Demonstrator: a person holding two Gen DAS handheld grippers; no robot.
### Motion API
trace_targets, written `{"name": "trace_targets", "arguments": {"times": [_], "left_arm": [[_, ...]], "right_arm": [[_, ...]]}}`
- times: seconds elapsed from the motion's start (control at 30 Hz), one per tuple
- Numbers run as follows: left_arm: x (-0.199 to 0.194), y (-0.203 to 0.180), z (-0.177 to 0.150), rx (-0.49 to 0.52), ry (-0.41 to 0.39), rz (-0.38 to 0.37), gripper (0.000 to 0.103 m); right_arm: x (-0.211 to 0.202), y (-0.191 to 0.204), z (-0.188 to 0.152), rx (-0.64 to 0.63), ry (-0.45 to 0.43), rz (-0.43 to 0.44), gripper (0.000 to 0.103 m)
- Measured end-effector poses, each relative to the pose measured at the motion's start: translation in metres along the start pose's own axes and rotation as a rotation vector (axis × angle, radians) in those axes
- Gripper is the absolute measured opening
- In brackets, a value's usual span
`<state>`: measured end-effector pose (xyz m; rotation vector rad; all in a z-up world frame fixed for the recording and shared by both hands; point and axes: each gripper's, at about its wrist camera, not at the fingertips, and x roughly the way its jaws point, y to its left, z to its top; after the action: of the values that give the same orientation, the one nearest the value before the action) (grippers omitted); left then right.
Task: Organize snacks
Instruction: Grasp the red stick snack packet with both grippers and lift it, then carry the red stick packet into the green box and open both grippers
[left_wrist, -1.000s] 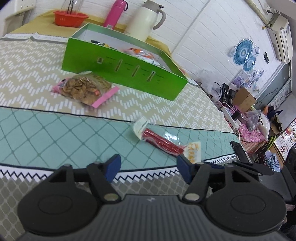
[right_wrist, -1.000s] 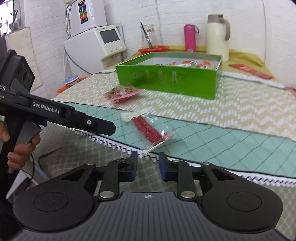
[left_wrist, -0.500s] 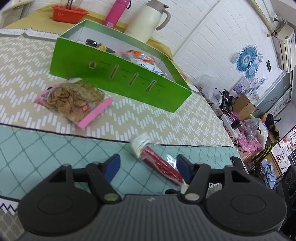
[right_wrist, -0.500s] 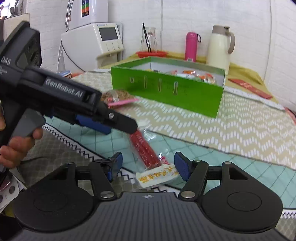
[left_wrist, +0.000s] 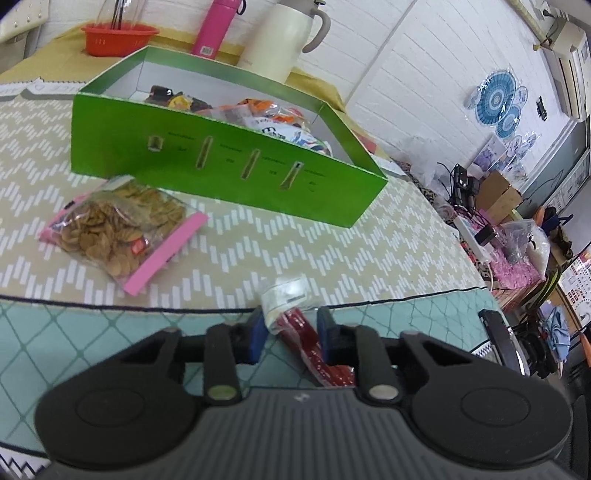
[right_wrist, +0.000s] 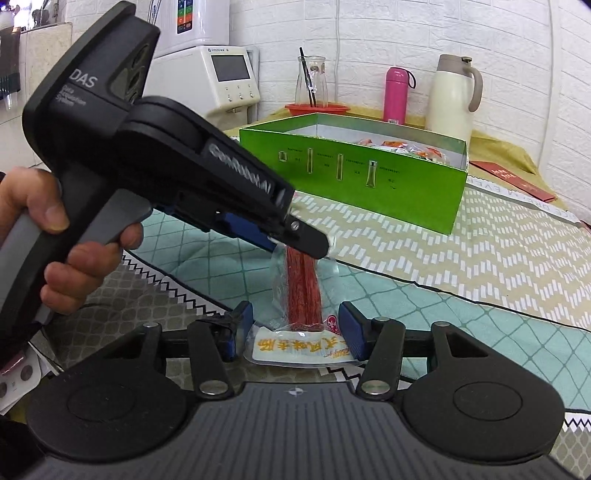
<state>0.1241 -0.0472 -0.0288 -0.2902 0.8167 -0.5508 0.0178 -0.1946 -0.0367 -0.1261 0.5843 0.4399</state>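
Down at six o'clock in the left wrist view, your left gripper (left_wrist: 290, 338) is closing its jaws on the red stick packet (left_wrist: 301, 332), blue pads either side of its upper end, white header tab poking out just past them. Up at eleven o'clock the green box (left_wrist: 221, 173) already holds a jumble of wrapped snacks, so part of the sorting looks done. At nine o'clock the biscuit bag (left_wrist: 118, 230) lies on the tablecloth (left_wrist: 369, 251) just outside the box wall, still waiting. Over to the right wrist view: your right gripper (right_wrist: 295, 334) is easing its wide jaws inward around the yellow-lettered end of the same red stick packet (right_wrist: 303, 288) at six o'clock, pads beside it but not pressing. Your left gripper (right_wrist: 295, 240) comes in from nine o'clock, pinching the packet's far end, your hand (right_wrist: 62, 240) on its trigger. The green box (right_wrist: 369, 184) sits at one o'clock. By my reckoning, two items are left: this packet, then the biscuits.
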Motion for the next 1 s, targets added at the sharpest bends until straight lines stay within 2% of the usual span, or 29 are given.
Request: {"name": "trace_targets", "arguments": {"times": [0.1, 0.13, 0.17, 0.27, 0.4, 0.43, 0.53, 0.77, 1.0], "left_arm": [[-0.002, 0.004, -0.001, -0.018, -0.007, 0.003, 0.014], [-0.003, 0.005, -0.002, -0.019, -0.01, 0.012, 0.013], [-0.004, 0.005, -0.001, -0.02, -0.011, 0.019, 0.012], [-0.008, 0.005, 0.0, -0.027, -0.02, 0.019, 0.01], [-0.018, -0.002, 0.002, -0.015, -0.045, 0.015, 0.007], [-0.02, -0.003, 0.003, -0.01, -0.051, 0.012, 0.007], [-0.025, -0.008, 0.007, -0.002, -0.066, 0.002, 0.007], [-0.041, -0.016, 0.024, 0.02, -0.128, -0.009, 0.007], [-0.066, -0.026, 0.071, 0.073, -0.246, -0.009, 0.007]], "right_arm": [[-0.001, -0.001, 0.0, 0.014, -0.006, 0.004, 0.084], [-0.001, -0.002, 0.0, 0.024, -0.013, 0.008, 0.079], [-0.003, -0.002, 0.001, 0.031, -0.026, 0.017, 0.067], [-0.003, -0.005, 0.004, 0.049, -0.028, 0.023, 0.061], [-0.005, -0.004, 0.005, 0.05, -0.04, 0.004, 0.043], [-0.008, -0.003, 0.006, 0.05, -0.053, 0.0, 0.019], [-0.011, -0.007, 0.01, 0.06, -0.069, 0.018, 0.004], [-0.016, -0.009, 0.025, 0.05, -0.122, 0.019, 0.002], [-0.016, -0.016, 0.07, -0.022, -0.237, 0.007, 0.002]]}}
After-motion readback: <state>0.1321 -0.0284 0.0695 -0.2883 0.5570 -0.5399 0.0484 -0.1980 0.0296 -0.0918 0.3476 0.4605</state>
